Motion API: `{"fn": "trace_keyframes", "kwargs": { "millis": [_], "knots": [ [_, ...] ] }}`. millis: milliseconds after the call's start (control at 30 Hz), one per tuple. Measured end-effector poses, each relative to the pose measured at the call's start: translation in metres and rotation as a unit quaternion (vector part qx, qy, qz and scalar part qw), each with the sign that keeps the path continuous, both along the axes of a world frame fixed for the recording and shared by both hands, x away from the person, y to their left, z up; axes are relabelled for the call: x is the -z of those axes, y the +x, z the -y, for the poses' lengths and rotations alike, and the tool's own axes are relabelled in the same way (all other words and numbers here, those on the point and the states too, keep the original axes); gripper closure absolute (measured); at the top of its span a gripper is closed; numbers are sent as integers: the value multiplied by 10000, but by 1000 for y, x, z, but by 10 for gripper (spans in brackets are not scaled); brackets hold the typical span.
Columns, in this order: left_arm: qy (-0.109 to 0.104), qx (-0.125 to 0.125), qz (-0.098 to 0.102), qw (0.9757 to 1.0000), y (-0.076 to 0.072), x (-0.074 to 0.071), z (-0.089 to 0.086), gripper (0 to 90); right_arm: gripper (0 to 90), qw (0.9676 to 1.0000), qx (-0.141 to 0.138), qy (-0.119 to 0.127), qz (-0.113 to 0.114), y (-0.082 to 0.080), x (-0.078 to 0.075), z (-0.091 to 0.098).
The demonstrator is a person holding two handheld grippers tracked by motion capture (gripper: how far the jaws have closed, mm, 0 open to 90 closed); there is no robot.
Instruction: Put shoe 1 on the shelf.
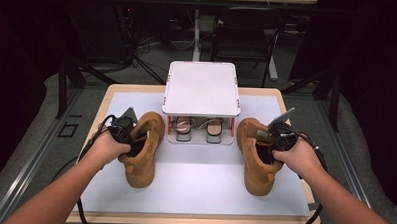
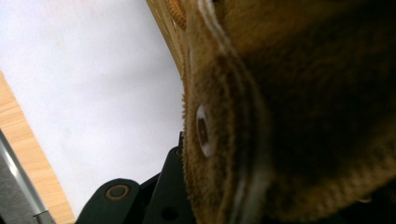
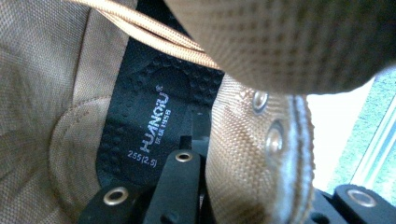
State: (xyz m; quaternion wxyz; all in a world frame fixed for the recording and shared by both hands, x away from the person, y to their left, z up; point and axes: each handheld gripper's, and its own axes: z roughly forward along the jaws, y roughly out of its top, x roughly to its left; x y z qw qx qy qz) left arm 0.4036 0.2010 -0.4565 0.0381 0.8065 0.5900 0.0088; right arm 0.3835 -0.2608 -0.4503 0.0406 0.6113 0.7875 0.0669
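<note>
From up high I see the white table mat (image 1: pixel 194 182) with a tan boot on each side of the little shoe rack (image 1: pixel 201 89). My left gripper (image 1: pixel 127 139) pinches the left boot (image 1: pixel 144 150) collar. My right gripper (image 1: pixel 269 144) pinches the right boot (image 1: pixel 257 159) collar; its view shows the black insole label (image 3: pixel 152 123).

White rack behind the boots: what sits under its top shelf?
Under the white rack top, a lower shelf holds two shoes with brown insoles and dark straps, side by side, facing the person. The top covers their far ends and anything farther back.
</note>
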Motion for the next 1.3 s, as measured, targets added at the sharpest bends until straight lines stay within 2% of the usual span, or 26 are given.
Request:
{"fn": "trace_keyframes", "kwargs": {
  "millis": [200,267,333,433,700,867,1033,1200,1300],
  "knots": [
    [-23,-38,10,10000,0,0,-1,860,848,9999,112,84,57,-1,0,1],
    [-23,-54,-25,10000,1,-1,0,861,853,9999,111,43,-75,1,-2,1],
    [-23,-70,-39,10000,1,-1,0,863,853,9998,177,64,-8,1,-1,-1],
    [-63,-108,-66,9999,2,-1,-2,864,855,9998,90,13,-167,3,-3,0],
    [-65,-116,-99,9999,3,-1,-1,867,858,9998,141,85,-136,3,-2,1],
    [-169,-152,-52,9997,2,0,-4,871,863,9997,178,109,-130,3,-2,2],
    [-169,-206,-36,9996,1,-1,-4,875,868,9994,235,197,-174,3,-2,5],
    [-214,-246,-53,9995,3,-2,-8,876,868,9981,459,401,-111,3,-3,8],
    [-245,-303,-79,9992,4,-5,-11,875,868,9978,482,438,-101,4,-4,10]
  ]
}}
